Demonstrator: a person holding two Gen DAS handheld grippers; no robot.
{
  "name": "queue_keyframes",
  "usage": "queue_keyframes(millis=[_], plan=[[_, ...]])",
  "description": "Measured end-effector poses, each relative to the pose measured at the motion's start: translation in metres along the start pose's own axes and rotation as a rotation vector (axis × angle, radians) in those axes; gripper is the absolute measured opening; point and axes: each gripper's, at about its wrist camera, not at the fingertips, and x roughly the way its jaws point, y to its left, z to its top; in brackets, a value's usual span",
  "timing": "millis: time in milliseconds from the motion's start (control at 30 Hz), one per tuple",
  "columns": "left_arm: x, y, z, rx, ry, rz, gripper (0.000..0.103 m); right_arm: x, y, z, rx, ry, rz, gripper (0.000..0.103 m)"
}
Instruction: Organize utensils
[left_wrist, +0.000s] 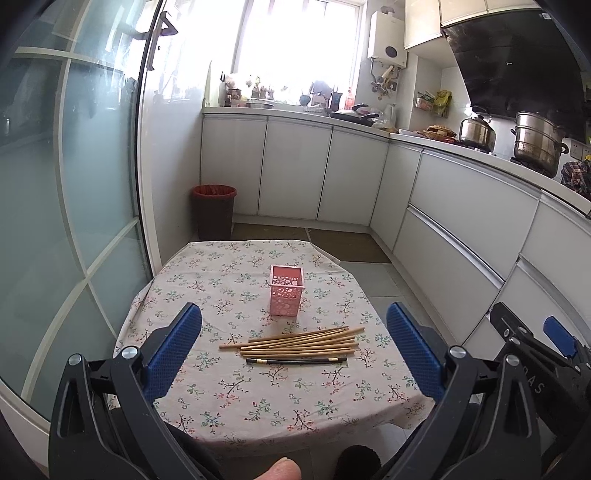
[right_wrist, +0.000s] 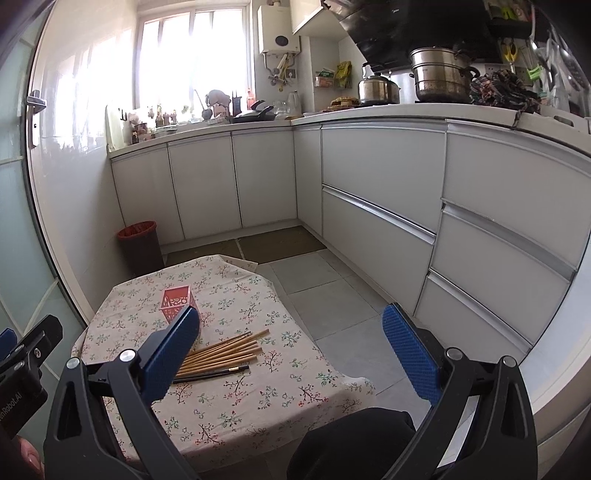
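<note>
A pink perforated holder (left_wrist: 286, 291) stands upright on a small table with a floral cloth (left_wrist: 229, 391). In front of it lie several wooden chopsticks (left_wrist: 299, 339) in a loose bundle and one black chopstick (left_wrist: 295, 361). My left gripper (left_wrist: 293, 343) is open and empty, held above the table's near edge with the chopsticks between its blue fingers in view. My right gripper (right_wrist: 291, 345) is open and empty, to the right of the table; its left finger hides part of the holder (right_wrist: 175, 301) and the chopstick ends (right_wrist: 225, 352). The right gripper shows in the left wrist view (left_wrist: 535, 343).
A red-lined bin (left_wrist: 213, 210) stands on the floor beyond the table by the glass door (left_wrist: 66, 184). White kitchen cabinets (right_wrist: 369, 192) run along the back and right, with pots (right_wrist: 439, 74) on the counter. Grey tiled floor (right_wrist: 325, 295) lies right of the table.
</note>
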Motion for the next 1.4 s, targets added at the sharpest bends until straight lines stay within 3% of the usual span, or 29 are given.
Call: queue_keyframes(millis=[767, 900, 1000, 1133, 1233, 1400], plan=[[0.008, -0.002, 0.000, 0.015, 0.016, -0.005, 0.096, 0.011, -0.004, -0.002, 0.021, 0.026, -0.001, 0.097], [0.030, 0.001, 0.003, 0.038, 0.041, 0.013, 0.096, 0.027, -0.008, -0.001, 0.065, 0.072, 0.058, 0.097], [0.073, 0.007, 0.009, 0.077, 0.148, 0.003, 0.096, 0.058, -0.021, -0.002, 0.192, 0.171, 0.199, 0.097], [0.150, 0.011, -0.002, 0.110, 0.430, -0.116, 0.096, 0.112, -0.035, -0.013, 0.321, 0.302, 0.338, 0.097], [0.204, 0.002, -0.022, 0.142, 0.622, -0.173, 0.096, 0.156, -0.044, -0.023, 0.370, 0.373, 0.357, 0.097], [0.280, -0.034, -0.047, 0.199, 0.800, -0.254, 0.096, 0.223, -0.077, -0.042, 0.531, 0.441, 0.310, 0.097]])
